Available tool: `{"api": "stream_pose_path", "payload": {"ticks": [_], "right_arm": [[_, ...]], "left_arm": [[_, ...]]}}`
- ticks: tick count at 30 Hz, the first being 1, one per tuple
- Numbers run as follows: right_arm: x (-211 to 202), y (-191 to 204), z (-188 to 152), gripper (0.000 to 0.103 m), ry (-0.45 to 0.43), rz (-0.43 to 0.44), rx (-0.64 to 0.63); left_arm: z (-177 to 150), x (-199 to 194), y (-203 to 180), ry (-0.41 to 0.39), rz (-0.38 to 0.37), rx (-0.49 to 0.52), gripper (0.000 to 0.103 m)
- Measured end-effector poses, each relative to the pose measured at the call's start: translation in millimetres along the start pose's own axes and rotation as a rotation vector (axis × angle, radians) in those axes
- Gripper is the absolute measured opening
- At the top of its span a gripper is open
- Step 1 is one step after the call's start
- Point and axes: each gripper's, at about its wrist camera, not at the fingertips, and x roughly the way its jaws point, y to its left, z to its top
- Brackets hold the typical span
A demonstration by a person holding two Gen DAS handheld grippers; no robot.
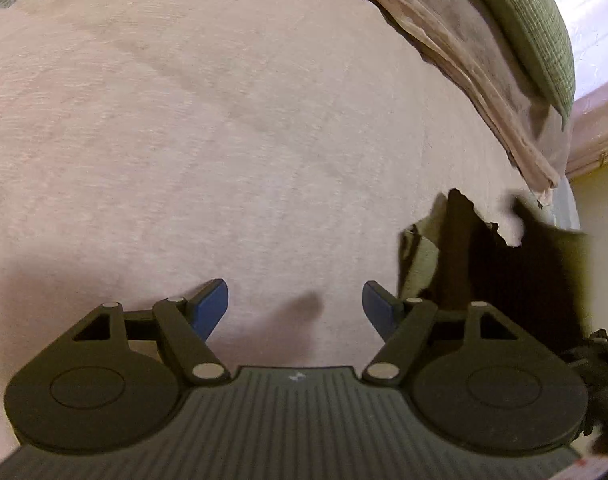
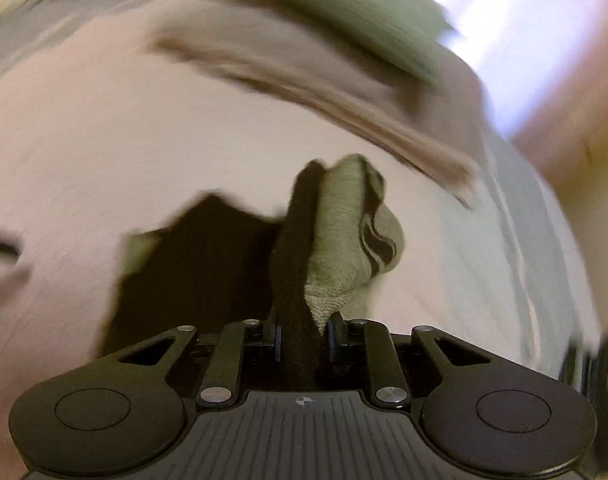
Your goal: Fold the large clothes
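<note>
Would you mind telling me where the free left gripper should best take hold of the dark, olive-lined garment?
Probably the dark, olive-lined garment is best pinched at its ragged upper edge, with the open left gripper approaching from the left across the pink bedspread. That edge stands raised and exposed, while the right gripper already clamps another part.

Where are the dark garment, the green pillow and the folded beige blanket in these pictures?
dark garment [image 2: 296,248]: right wrist view, the bunched fold just above the jaws.
green pillow [image 1: 528,28]: left wrist view, its ribbed top face.
folded beige blanket [image 1: 456,52]: left wrist view, its layered edge.
</note>
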Motion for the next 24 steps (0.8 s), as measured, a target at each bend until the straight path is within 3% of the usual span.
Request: {"api": "stream_pose_path", "payload": {"ticks": [2, 4, 6, 8, 11, 12, 14, 17, 21, 24], "right_arm": [[21.3, 50.4, -12.6, 0.018, 0.038, 0.000, -0.126], [41.1, 84.1, -29.6, 0.026, 0.058, -0.040, -0.232], [43.3, 91.4, -36.4, 0.030, 0.035, -0.080, -0.267], [36.0, 81.1, -35.4, 0.034, 0.041, -0.044, -0.243], [4.0, 53.8, -24.2, 0.065, 0.011, 0.071, -0.156], [-11.9, 45.4, -19.4, 0.080, -0.023, 0.105, -0.122], [-39.2, 25.6, -11.6, 0.082, -0.070, 0.171, -0.043], [-56.5, -34.1, -11.9, 0.082, -0.072, 0.191, 0.200], [-39.9, -131.0, -50.7, 0.082, -0.002, 0.172, 0.653], [-2.1, -166.2, -85.1, 0.076, 0.122, 0.179, 0.848]], "left_arm": [[1.2, -0.9, 7.8, 0.004, -0.019, -0.005, 0.070], [-0.4, -1.3, 12.5, 0.013, -0.049, -0.012, 0.070], [0.9, -2.8, 16.3, 0.021, -0.071, -0.001, 0.071], [1.8, -2.8, 16.8, 0.026, -0.084, 0.009, 0.071], [3.5, -5.1, 17.4, 0.041, -0.100, -0.016, 0.071], [4.0, -7.1, 16.7, 0.047, -0.110, -0.027, 0.071], [4.1, -13.4, 11.4, 0.057, -0.147, -0.047, 0.071], [1.6, -17.4, -8.5, 0.082, -0.238, -0.062, 0.071], [-6.9, 0.2, -42.8, 0.170, -0.423, -0.103, 0.071], [-19.5, 28.8, -64.2, 0.257, -0.486, -0.142, 0.071]]}}
